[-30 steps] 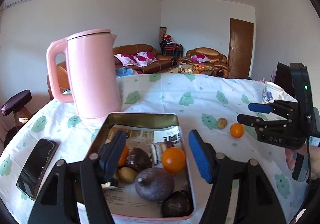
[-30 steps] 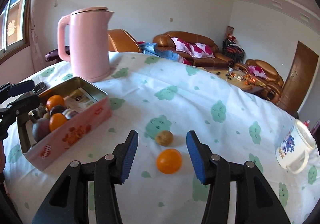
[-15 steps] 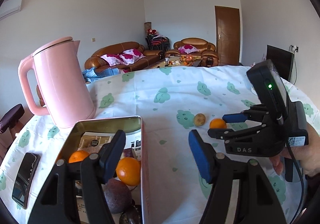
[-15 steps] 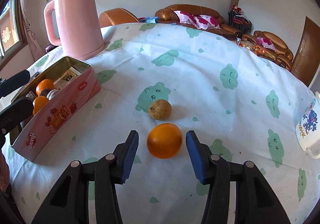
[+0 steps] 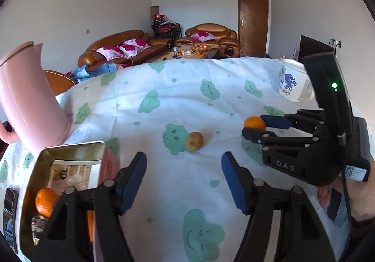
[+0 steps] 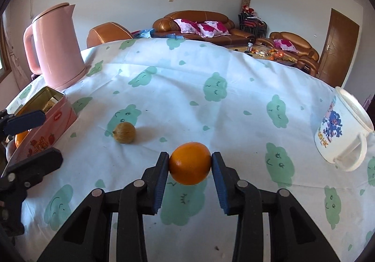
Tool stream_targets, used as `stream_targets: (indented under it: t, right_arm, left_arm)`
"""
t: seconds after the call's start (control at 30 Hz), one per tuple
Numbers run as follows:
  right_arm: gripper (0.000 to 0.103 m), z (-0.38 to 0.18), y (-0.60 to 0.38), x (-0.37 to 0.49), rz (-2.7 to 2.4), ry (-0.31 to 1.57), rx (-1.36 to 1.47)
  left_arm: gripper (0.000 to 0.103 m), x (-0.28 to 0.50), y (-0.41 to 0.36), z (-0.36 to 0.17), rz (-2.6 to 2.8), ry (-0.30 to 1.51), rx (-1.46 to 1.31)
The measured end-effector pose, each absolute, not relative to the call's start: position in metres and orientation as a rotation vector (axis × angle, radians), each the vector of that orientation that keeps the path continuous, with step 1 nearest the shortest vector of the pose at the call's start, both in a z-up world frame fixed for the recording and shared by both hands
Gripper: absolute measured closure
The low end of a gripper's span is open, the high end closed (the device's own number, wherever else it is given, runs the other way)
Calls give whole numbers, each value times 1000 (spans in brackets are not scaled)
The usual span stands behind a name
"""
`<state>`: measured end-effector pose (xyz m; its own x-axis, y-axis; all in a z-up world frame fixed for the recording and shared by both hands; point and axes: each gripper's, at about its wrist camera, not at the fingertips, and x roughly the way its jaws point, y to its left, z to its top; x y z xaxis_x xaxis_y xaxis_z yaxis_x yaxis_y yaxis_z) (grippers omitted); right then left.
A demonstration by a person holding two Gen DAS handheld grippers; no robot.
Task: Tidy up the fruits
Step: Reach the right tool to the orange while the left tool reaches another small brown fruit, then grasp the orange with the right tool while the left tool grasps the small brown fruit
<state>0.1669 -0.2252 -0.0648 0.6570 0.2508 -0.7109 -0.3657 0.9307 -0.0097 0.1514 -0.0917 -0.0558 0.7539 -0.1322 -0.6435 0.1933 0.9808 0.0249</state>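
Observation:
My right gripper [image 6: 189, 166] is shut on an orange [image 6: 189, 163] just above the tablecloth; the orange also shows in the left wrist view [image 5: 253, 122] between the right gripper's tips [image 5: 255, 126]. A small brown round fruit [image 6: 124, 132] lies on the cloth to its left, also seen in the left wrist view [image 5: 194, 141]. My left gripper [image 5: 184, 175] is open and empty, beside the pink tin [image 5: 70, 149], which holds an orange [image 5: 45, 201] and other fruit partly hidden. The tin shows at the left of the right wrist view [image 6: 50, 126].
A pink kettle [image 6: 56, 49] stands behind the tin. A white mug [image 6: 344, 131] with a blue print lies tilted at the right. A phone [image 5: 9, 212] lies left of the tin. Sofas and a door are beyond the table.
My right gripper moved forward and closed on the orange. My left gripper swung right, away from above the tin toward the brown fruit.

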Motion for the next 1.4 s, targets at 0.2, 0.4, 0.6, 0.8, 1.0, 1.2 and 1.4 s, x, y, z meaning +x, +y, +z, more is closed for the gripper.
stream_targets:
  t: [0.2,0.4,0.6,0.8,1.0,1.2,1.4]
  right_arm:
    - [64,-63,-246,167,324,769,-128]
    - [64,-62,-250,166,325,757,-119]
    - [64,-61,-249,165,341,748,-116]
    - [64,-60,-247,160,368,727,-115]
    - [64,-55,-246,155,382,694,-118]
    - [64,-51,-245,149,393,659,-121]
    - [64,-47,-245,144,395,624,-126]
  left_arm:
    - [38,190,-115,-78,-177,780,100]
    - [53,222,-126,-94,-176,854,108]
    - [71,239,-123,-103,-179,894,79]
    - [74,233,-118,-102,-193,887,62]
    - [74,216,-114,-97,-202,851,48]
    - [74,199,-117,-88,-189,788,73]
    - [74,185,-120,-79,-173,715,107]
